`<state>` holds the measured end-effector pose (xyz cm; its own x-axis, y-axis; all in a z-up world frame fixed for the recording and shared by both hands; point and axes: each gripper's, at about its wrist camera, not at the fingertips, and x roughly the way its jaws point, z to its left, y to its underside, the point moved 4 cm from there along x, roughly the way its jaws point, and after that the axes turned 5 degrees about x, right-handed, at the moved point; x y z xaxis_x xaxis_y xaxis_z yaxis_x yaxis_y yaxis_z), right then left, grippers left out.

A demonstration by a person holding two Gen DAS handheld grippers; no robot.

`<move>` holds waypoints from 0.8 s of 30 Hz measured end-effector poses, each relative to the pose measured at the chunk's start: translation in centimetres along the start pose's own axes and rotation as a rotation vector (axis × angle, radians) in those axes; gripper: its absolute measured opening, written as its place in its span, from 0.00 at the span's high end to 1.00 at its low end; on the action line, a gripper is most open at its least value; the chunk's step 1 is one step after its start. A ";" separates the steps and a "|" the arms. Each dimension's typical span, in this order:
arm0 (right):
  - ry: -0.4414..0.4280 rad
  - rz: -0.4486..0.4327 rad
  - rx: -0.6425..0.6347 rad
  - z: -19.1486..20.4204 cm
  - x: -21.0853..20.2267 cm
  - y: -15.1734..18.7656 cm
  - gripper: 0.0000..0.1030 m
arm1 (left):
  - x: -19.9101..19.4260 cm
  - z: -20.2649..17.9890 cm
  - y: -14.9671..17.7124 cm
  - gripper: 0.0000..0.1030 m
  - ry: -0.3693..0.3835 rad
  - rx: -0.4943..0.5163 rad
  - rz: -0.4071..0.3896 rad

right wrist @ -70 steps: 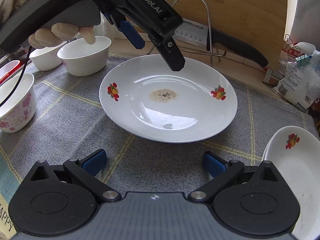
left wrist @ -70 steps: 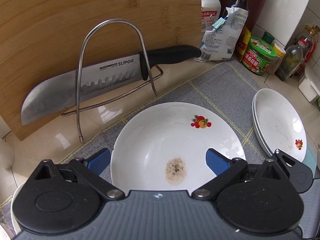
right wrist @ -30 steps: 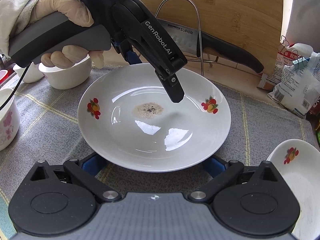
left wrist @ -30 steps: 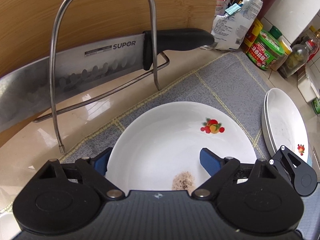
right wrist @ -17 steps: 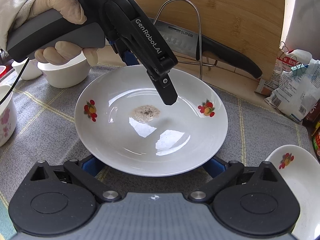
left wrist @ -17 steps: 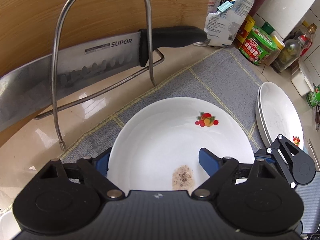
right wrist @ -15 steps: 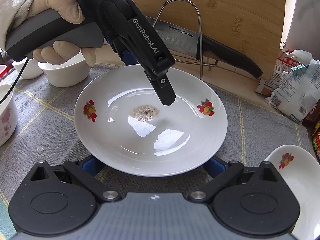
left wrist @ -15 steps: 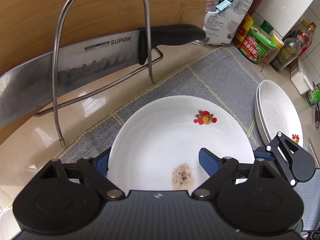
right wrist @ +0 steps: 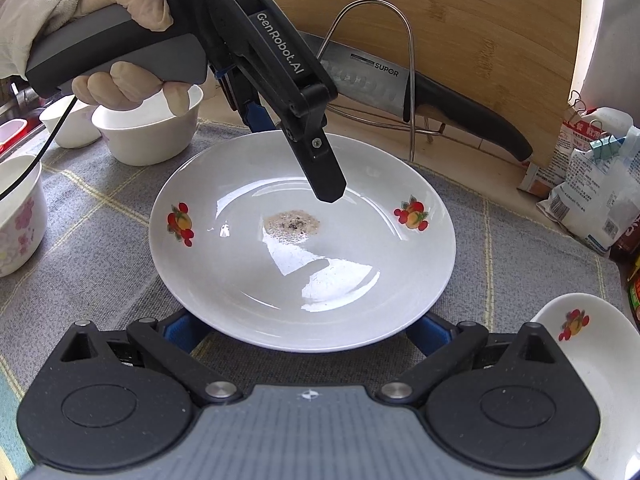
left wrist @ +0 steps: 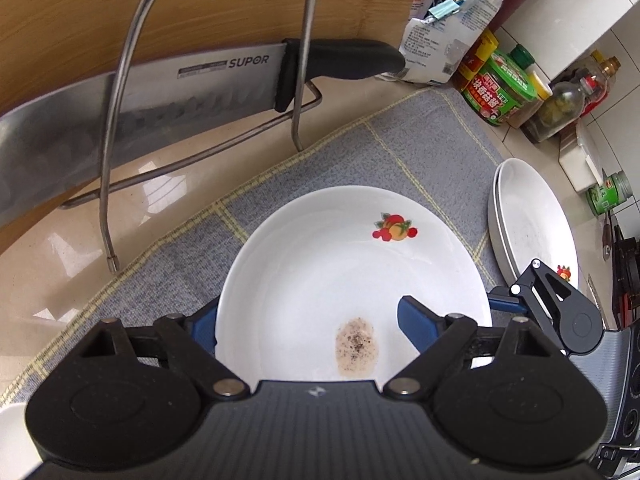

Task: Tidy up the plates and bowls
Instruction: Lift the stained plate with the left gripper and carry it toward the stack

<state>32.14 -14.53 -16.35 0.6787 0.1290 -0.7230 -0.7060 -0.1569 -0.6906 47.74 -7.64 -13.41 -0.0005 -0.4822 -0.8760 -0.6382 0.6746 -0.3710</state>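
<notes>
A white plate with fruit prints and a brown speckled stain sits on the grey mat; it also shows in the right wrist view. My left gripper is open, its fingers straddling the plate's near rim, one finger above the plate and one under it. My right gripper is open, both blue fingertips tucked under the opposite rim. A stack of white plates lies to the right, also showing in the right wrist view.
A knife rests in a wire rack against a wooden board. White bowls and a floral bowl stand at left. Sauce jars and bags crowd the back right.
Both grippers closed in on the stained plate from opposite sides until their fingers reach its rims. The plate now sits lower and nearer in both views.
</notes>
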 end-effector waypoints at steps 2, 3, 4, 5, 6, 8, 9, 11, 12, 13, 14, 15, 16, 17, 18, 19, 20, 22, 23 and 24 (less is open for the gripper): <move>-0.003 -0.002 0.003 -0.1 0.1 -0.1 0.00 | 0.1 0.0 -0.1 0.14 0.000 0.006 0.000; -0.005 -0.004 0.005 -0.1 0.2 -0.1 0.00 | 0.2 0.0 -0.2 0.14 0.003 0.008 0.001; -0.007 -0.007 0.008 -0.1 0.2 -0.1 0.00 | 0.2 0.0 -0.2 0.14 0.006 0.011 0.001; -0.008 -0.008 0.010 0.0 0.2 -0.1 0.00 | 0.2 0.1 -0.3 0.14 0.010 0.012 0.000; -0.010 -0.009 0.013 0.0 0.2 0.0 0.00 | 0.2 0.1 -0.3 0.14 0.013 0.012 0.001; -0.016 -0.012 0.017 0.0 0.2 0.0 0.00 | 0.3 0.0 -0.5 0.14 0.019 0.014 0.001; -0.017 -0.012 0.017 0.0 0.2 0.0 0.00 | 0.3 0.0 -0.5 0.14 0.021 0.015 0.000; -0.015 -0.011 0.017 0.0 0.2 0.0 0.00 | 0.2 0.0 -0.4 0.14 0.024 0.028 -0.002; -0.015 -0.011 0.016 0.0 0.2 0.0 0.00 | 0.2 -0.1 -0.4 0.14 0.024 0.030 -0.002; -0.013 -0.009 0.014 0.1 0.2 0.0 0.00 | 0.2 -0.1 -0.3 0.14 0.025 0.034 -0.002; -0.011 -0.007 0.011 0.1 0.1 0.1 0.00 | 0.1 -0.2 -0.3 0.14 0.025 0.035 -0.002; -0.010 -0.004 0.008 0.0 0.0 0.0 0.00 | 0.1 -0.2 -0.2 0.14 0.024 0.034 -0.001; -0.010 -0.001 0.003 0.0 0.0 0.1 0.00 | 0.0 -0.3 0.0 0.14 0.024 0.035 0.000; -0.010 0.002 -0.003 0.0 -0.1 0.1 0.00 | -0.1 -0.3 0.1 0.14 0.024 0.037 0.000; -0.013 0.006 -0.009 0.0 -0.2 0.1 0.00 | -0.3 -0.4 0.3 0.14 0.025 0.034 -0.001; -0.015 0.008 -0.014 0.1 -0.3 0.2 0.00 | -0.5 -0.4 0.6 0.14 0.028 0.033 -0.001; -0.020 0.010 -0.021 0.1 -0.4 0.3 0.00 | -0.6 -0.4 0.8 0.14 0.031 0.032 0.000; -0.019 0.009 -0.035 0.2 -0.5 0.3 0.00 | -0.8 -0.3 1.2 0.14 0.035 0.023 0.005; -0.019 0.009 -0.041 0.3 -0.6 0.4 0.00 | -0.8 -0.2 1.3 0.14 0.036 0.022 0.007; -0.020 0.010 -0.044 0.3 -0.6 0.3 0.00 | -0.8 -0.2 1.4 0.14 0.038 0.023 0.011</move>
<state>31.47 -14.41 -16.19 0.6671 0.1468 -0.7304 -0.7029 -0.2009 -0.6824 46.69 -6.36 -13.17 -0.0369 -0.4952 -0.8680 -0.6200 0.6925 -0.3688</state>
